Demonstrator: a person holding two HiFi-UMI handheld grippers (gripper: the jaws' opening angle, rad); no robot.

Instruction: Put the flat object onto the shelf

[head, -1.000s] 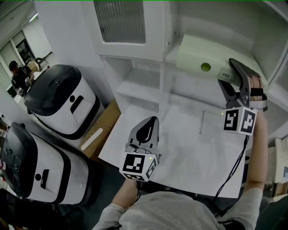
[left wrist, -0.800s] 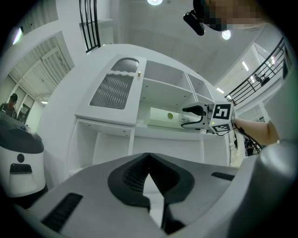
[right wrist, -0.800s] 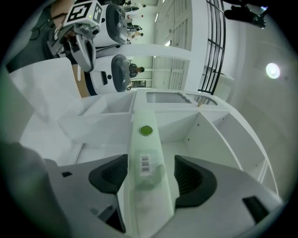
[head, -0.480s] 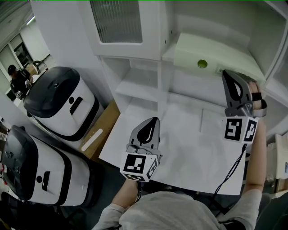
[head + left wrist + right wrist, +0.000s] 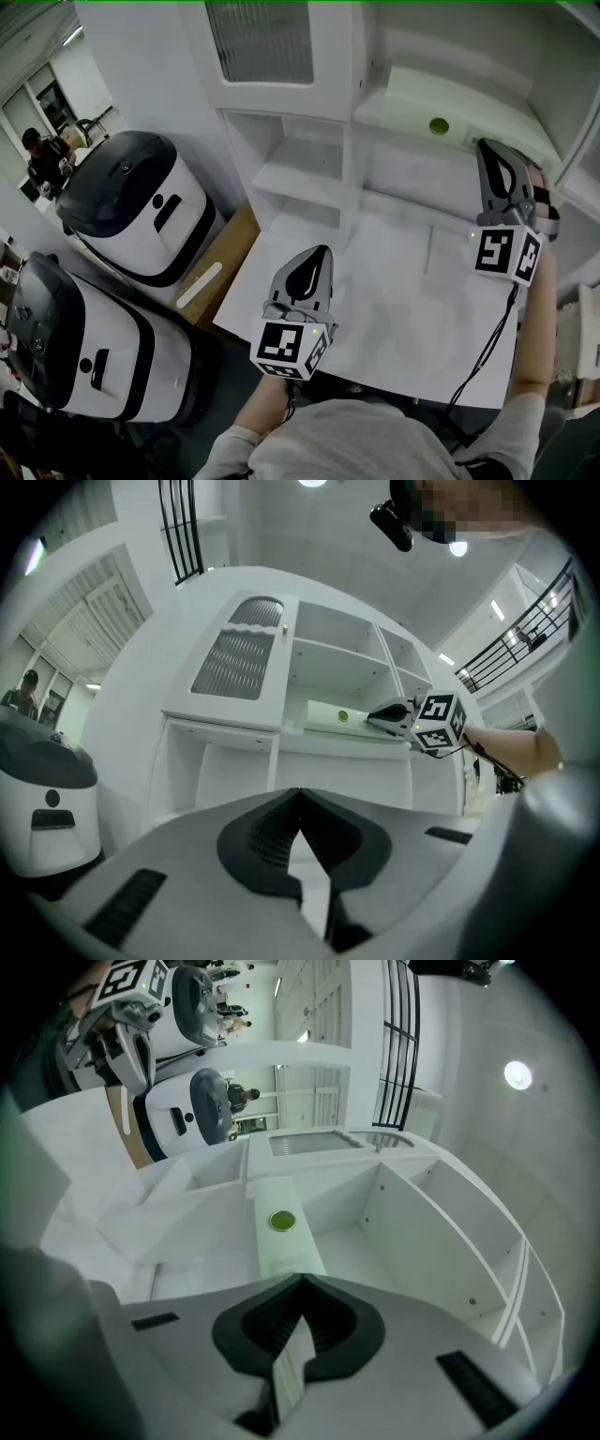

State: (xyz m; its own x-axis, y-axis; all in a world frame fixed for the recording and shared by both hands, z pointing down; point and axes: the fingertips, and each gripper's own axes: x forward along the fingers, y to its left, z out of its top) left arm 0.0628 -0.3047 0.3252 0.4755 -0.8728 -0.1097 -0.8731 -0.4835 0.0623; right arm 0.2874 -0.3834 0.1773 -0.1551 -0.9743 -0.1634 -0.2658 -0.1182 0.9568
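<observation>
The flat object is a long pale green box with a round green mark, and it lies flat on the white shelf at the upper right. My right gripper is shut, with its tips at the box's near end and nothing between them. In the right gripper view the box runs straight away from the closed tips of the right gripper. My left gripper is shut and empty, low over the white table. The left gripper view shows the box with the right gripper beside it.
Two white-and-black machines stand on the floor to the left, with a brown cardboard piece leaning between them and the table. A cabinet door with frosted glass hangs above the lower shelf bays. A person sits far back left.
My right gripper's jaws went from wide open to shut beside the box on the shelf. The left gripper stayed where it was.
</observation>
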